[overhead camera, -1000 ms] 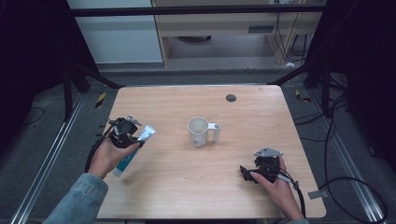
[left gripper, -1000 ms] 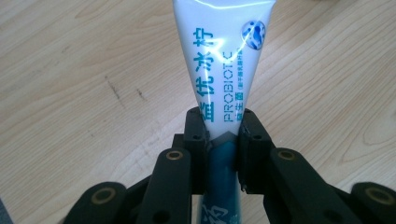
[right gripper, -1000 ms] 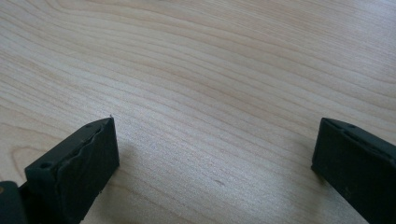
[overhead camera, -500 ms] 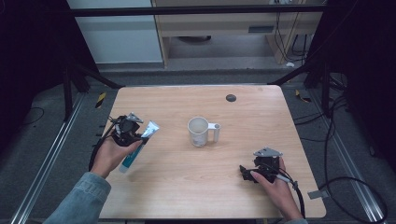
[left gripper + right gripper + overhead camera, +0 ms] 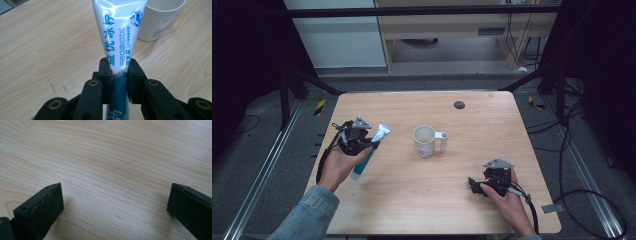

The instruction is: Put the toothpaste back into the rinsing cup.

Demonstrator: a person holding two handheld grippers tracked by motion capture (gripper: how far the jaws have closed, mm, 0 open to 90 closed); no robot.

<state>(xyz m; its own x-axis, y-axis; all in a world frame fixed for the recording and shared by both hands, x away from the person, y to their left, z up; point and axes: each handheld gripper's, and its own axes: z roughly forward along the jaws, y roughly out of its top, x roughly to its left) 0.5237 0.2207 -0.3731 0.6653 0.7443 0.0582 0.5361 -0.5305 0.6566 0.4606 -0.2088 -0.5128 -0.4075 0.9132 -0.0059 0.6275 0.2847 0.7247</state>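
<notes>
High view: left claw [image 5: 371, 143] clamps toothpaste tube [image 5: 371, 150] above worktop [image 5: 422, 200] left side; white mug [image 5: 426, 140] centre; right claw [image 5: 473, 184] low at right | Left gripper view: jaws pinch tube [image 5: 119, 40], mug [image 5: 160, 17] beyond | Right gripper view: jaws wide apart over bare wood [image 5: 112, 157].

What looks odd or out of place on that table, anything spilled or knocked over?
Nothing stands out. The white mug stands upright mid-table, and the left gripper is clamped on a toothpaste tube. No spill on the wooden table. The right gripper is open.
</notes>
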